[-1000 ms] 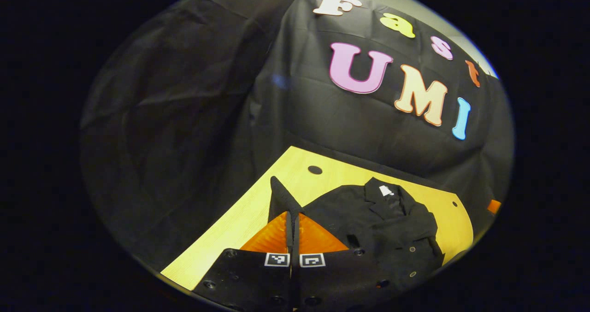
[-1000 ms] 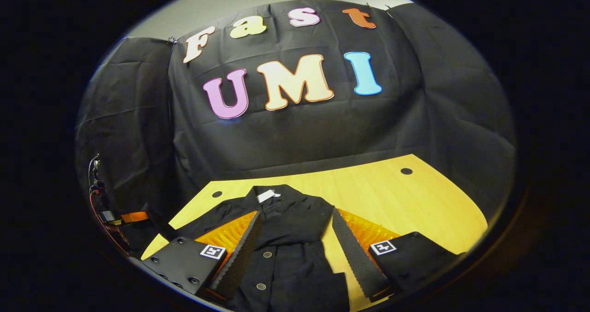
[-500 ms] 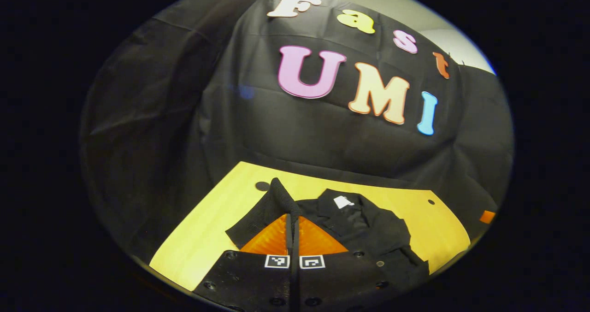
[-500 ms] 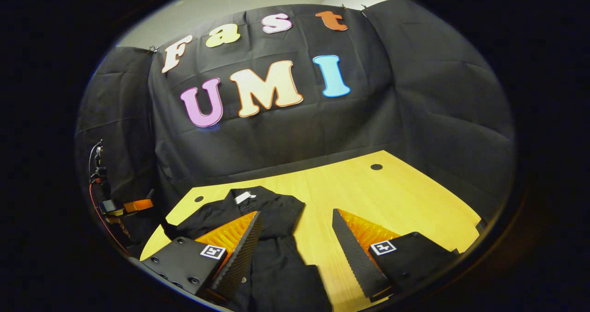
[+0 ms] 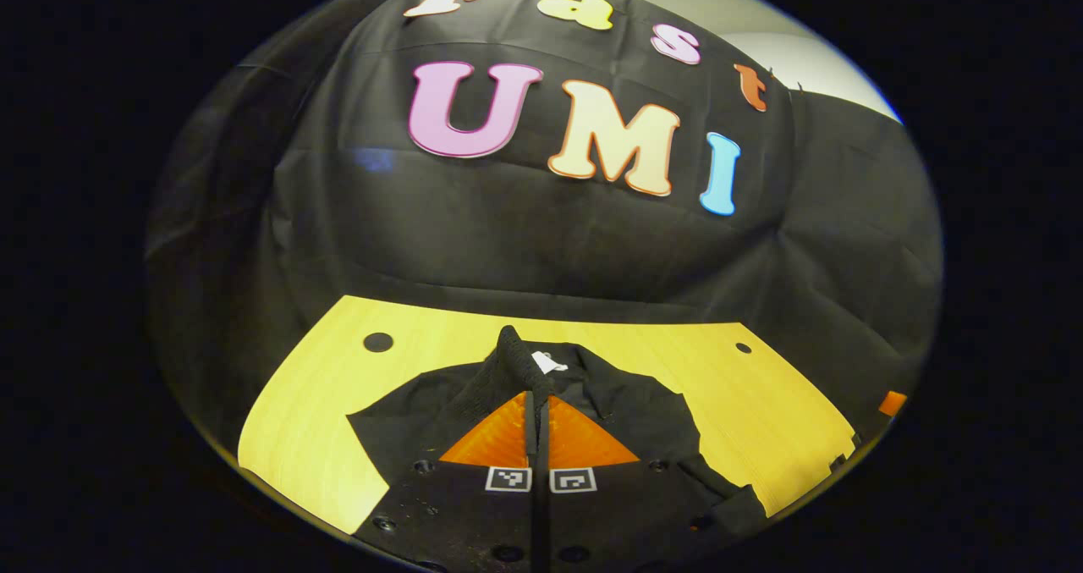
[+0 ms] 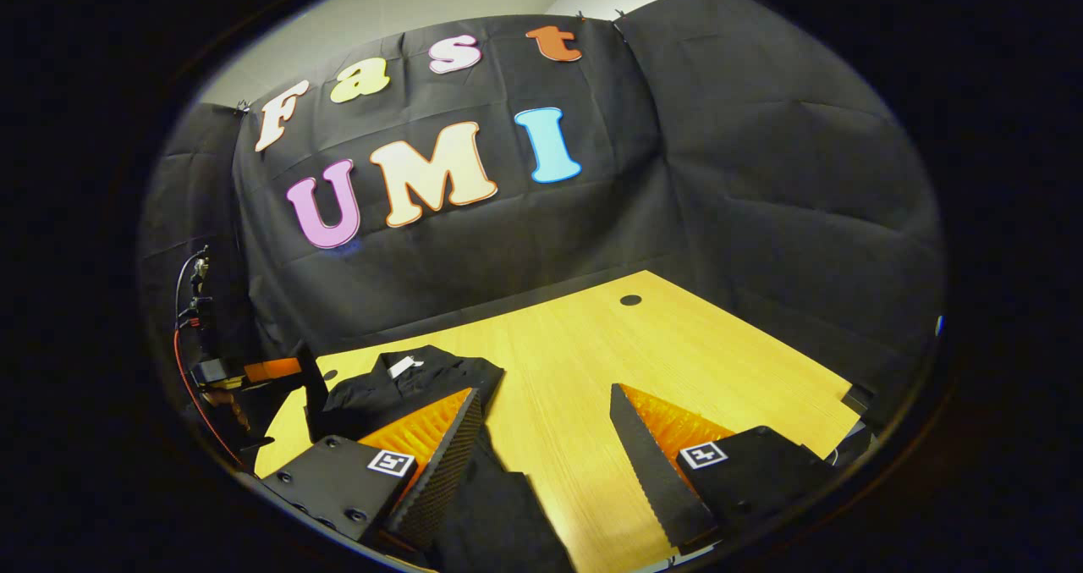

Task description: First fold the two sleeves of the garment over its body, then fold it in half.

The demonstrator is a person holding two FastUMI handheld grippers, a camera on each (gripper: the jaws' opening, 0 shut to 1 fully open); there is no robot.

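A black button-up garment (image 5: 651,408) with a white neck label (image 5: 548,361) lies on the yellow wooden table (image 5: 313,412). My left gripper (image 5: 536,395) is shut on the ribbed cuff of a sleeve (image 5: 510,355). It holds the cuff above the garment's body, just in front of the collar. The sleeve trails down to the left. In the right gripper view the garment (image 6: 398,382) lies at the left. My right gripper (image 6: 544,391) stands open over bare table to the garment's right; its left finger (image 6: 440,454) overlaps the garment's edge and nothing is between the fingers.
The table has round cable holes (image 5: 378,342) (image 5: 743,347) near its back corners, and one (image 6: 630,300) shows in the right gripper view. Black cloth walls close the booth behind and on both sides. The left gripper's body and cables (image 6: 245,371) show at the far left.
My left gripper has carried the sleeve cuff rightward from the table's left side to over the garment's body. My right gripper has swung right, away from the garment, and stayed open.
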